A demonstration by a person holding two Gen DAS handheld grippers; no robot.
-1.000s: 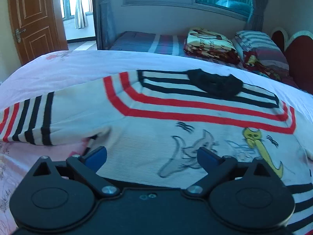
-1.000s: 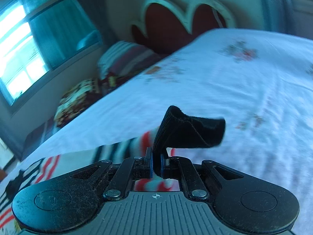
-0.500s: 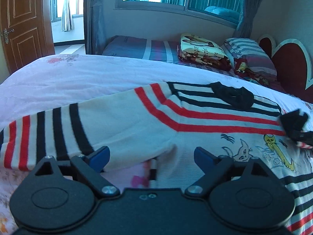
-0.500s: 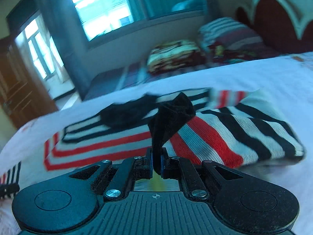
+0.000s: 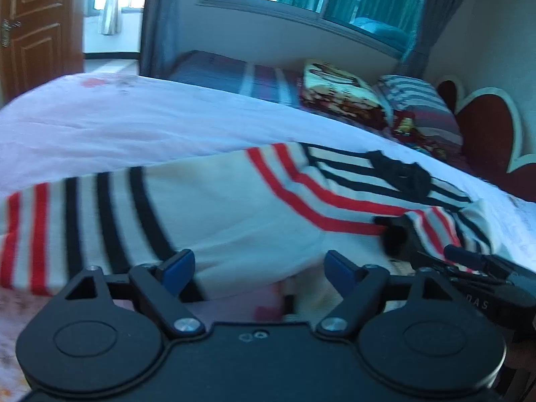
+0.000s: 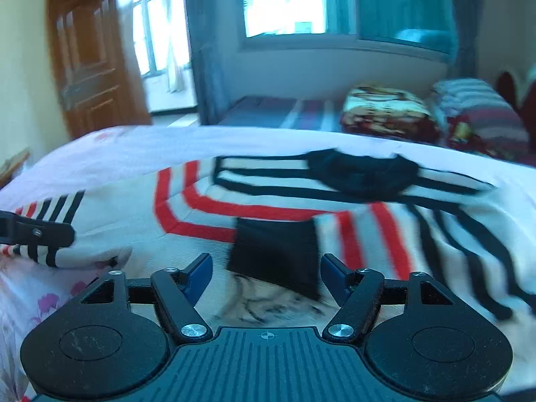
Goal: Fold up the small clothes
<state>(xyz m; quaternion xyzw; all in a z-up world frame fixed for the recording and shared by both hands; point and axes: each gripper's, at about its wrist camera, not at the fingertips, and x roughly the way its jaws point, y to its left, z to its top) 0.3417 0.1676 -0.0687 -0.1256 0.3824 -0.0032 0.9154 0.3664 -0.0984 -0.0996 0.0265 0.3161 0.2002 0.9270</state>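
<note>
The left gripper is seen with its blue pads apart and closing; the lower edge of the sweater where the outstretched sleeve joins the body lies between them, but no pad is seen pressing on it. The right gripper is seen with pads apart and opening; the black cuff of the folded-over sleeve lies just ahead of and between the pads, free of both.

Shown only in the left wrist view: the full outstretched sleeve with red and black bands near its end, and the right gripper at the right edge, beside the folded sleeve. Shown only in the right wrist view: the folded sleeve laid across the sweater's chest, its cuff resting flat on the body below the black collar, and part of the left gripper at the left edge over the other sleeve's striped end.

The sweater is spread on the pink bedsheet, collar toward the window. Beyond it, a folded blanket and striped pillow are noted.

Both views are motion-blurred. The printed figures on the sweater's front are smeared beyond reading and partly hidden behind the right gripper's body. The sweater's hem is cut off below both gripper housings.
</note>
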